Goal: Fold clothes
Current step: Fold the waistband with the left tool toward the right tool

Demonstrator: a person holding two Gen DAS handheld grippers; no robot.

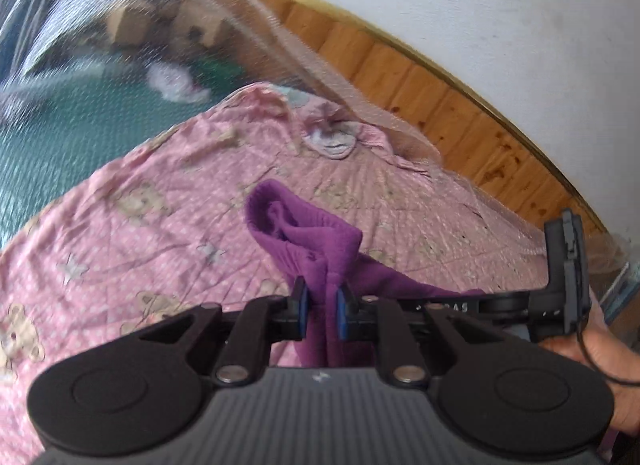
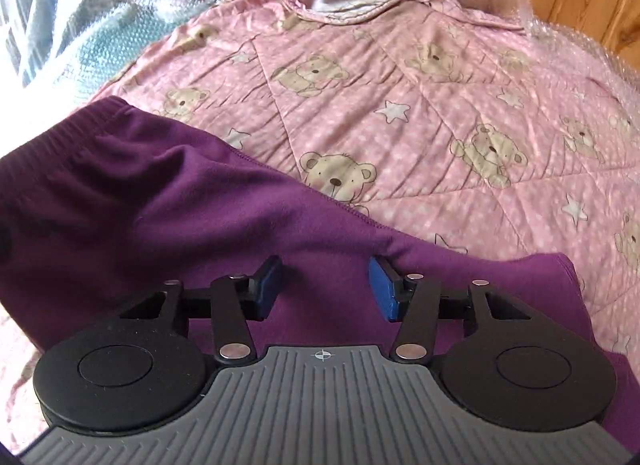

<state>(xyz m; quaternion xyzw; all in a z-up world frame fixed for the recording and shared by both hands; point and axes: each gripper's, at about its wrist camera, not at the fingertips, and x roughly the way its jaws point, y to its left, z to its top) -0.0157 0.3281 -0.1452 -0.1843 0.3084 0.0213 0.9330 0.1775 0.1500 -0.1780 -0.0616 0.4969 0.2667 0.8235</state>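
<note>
Gripping a bunched fold of the purple garment (image 1: 308, 241), your left hand-held gripper (image 1: 320, 307) has its pads nearly closed on the cloth and lifts it above the pink quilt (image 1: 140, 201) on the bed. The rest lies spread on the quilt. Your right hand-held gripper (image 2: 326, 285) stands wide apart over the cloth, holding nothing. Judged step: mid-fold; secure a second edge before laying over.
</note>
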